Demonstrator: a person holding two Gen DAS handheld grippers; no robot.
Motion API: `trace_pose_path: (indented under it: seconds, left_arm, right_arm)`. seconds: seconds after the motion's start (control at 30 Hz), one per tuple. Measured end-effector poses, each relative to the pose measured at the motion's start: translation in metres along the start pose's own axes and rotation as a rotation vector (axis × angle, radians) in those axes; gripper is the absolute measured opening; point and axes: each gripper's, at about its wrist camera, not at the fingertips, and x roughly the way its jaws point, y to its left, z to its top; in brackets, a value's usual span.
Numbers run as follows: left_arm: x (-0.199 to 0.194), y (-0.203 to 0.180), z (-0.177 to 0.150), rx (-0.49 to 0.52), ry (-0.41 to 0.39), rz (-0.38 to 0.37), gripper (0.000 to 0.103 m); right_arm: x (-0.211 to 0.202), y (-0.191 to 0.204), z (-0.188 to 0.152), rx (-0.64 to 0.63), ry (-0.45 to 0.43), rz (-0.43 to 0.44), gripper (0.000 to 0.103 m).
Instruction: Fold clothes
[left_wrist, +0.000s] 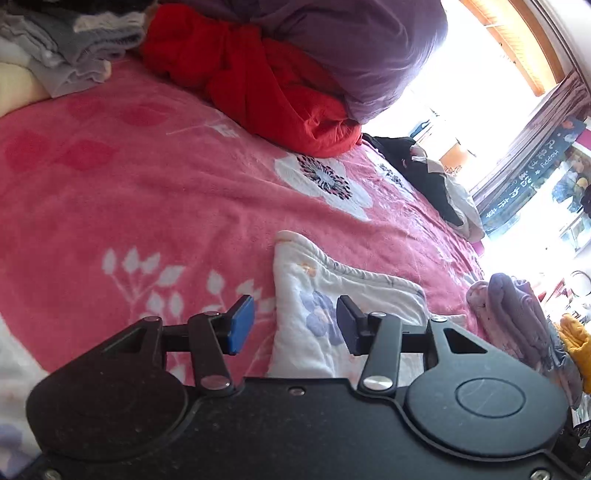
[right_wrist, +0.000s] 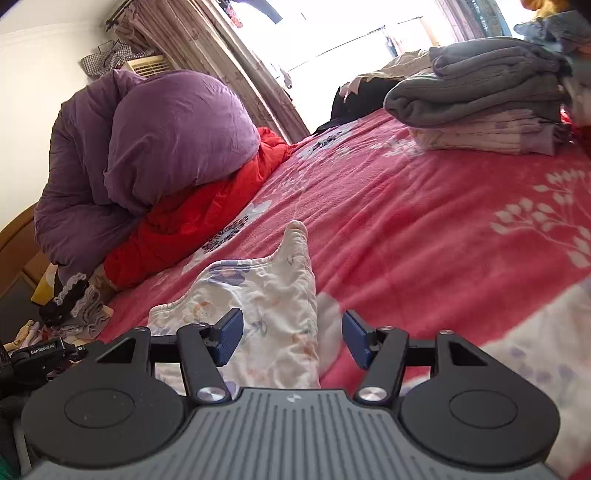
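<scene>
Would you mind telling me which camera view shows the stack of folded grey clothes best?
The right wrist view: the stack of folded grey clothes sits in full on the pink blanket, each layer distinct. The left wrist view catches only a greyish folded pile at its right edge, partly cropped; whether it is the same stack is unclear.

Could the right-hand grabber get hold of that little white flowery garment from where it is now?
Probably yes. The right gripper has its jaws open, with the white floral garment lying on the pink blanket directly ahead of them. Nothing sits between them.
</scene>
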Motion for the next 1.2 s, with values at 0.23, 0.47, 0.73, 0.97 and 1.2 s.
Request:
trace_pose_path:
  seconds: [0.23,0.47,0.73,0.97,1.2]
  left_arm:
    - [0.056,-0.002,0.010,0.030,0.116,-0.018,0.045]
    - [0.029,-0.008,0.035,0.047,-0.053,-0.157,0.007]
    - [0.061,0.005,0.026,0.039,0.069,-0.055,0.039]
    - [0.072,0.007,0.026,0.035,0.088,-0.027,0.033]
    - [0.061,0.003,0.031,0.078,-0.002,-0.155,0.006]
  right_arm:
    - [0.060,-0.017,0.016,0.074,0.069,0.037,0.060]
    - [0.081,-0.038,0.015,0.179,0.096,0.063,0.009]
    - [0.079,-0.057,0.011,0.333,0.100,0.097,0.026]
    - [0.088,-0.044,0.039,0.226,0.066,0.108,0.057]
    - [0.124,-0.068,0.032,0.402,0.161,0.287,0.011]
